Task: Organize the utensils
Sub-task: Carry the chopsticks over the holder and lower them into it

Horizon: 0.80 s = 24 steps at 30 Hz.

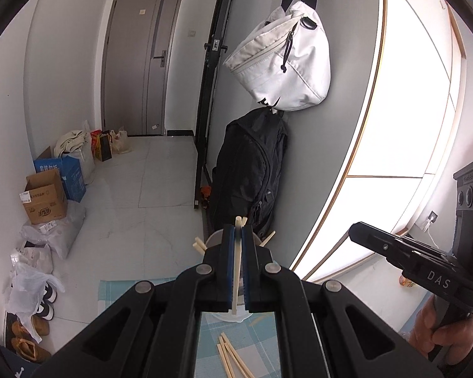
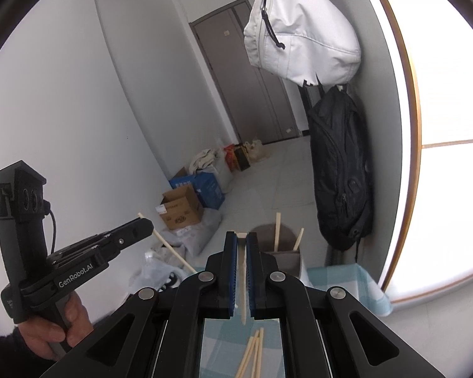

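Pinching one chopstick [image 1: 237,271] each, the left gripper [image 1: 238,236] and right gripper [image 2: 241,245] hover above the holder [image 2: 283,252] just ahead. Thin sticks may slip or miss the cup; more chopsticks [image 2: 252,356] lie on the cloth beneath.

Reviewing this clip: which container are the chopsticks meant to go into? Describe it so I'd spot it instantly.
Start at the black backpack hanging on the grey wall under the white bag. Just below it, at the far edge of the blue checked tablecloth, stands a grey-brown holder. It is the only upright container there, with two pale chopsticks already sticking out of it, unlike the loose ones lying flat on the cloth.
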### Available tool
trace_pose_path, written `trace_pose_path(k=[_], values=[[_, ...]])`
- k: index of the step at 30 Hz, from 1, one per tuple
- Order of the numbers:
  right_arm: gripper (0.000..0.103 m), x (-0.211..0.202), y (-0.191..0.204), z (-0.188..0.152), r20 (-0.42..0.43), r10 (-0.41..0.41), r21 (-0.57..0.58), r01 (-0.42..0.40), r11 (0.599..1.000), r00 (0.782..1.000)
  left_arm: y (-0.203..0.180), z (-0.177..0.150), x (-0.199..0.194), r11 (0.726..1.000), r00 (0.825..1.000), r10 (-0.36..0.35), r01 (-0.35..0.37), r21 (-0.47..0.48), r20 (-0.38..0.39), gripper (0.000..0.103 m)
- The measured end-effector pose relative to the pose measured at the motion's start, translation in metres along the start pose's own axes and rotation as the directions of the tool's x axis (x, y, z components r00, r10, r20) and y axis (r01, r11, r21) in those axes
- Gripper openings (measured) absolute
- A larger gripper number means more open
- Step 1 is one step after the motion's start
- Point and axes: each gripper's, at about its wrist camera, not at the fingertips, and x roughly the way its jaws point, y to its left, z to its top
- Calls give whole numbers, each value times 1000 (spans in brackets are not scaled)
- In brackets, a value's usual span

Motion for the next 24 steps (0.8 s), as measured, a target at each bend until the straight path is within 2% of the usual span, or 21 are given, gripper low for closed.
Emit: trace_pose_path(k=[7, 14, 24], values=[[5, 7, 0, 48, 24, -23, -22, 24, 999, 999, -4, 30, 7, 1000, 1000, -6, 6, 3, 28, 1], [5, 29, -11, 78, 40, -51, -27, 52, 998, 998, 0, 56, 26, 1000, 999, 7, -8, 6, 41, 1], [5, 72, -27, 85, 12, -66, -30, 66, 997, 998, 14, 55, 72, 1000, 1000, 10, -10, 7, -24, 1]])
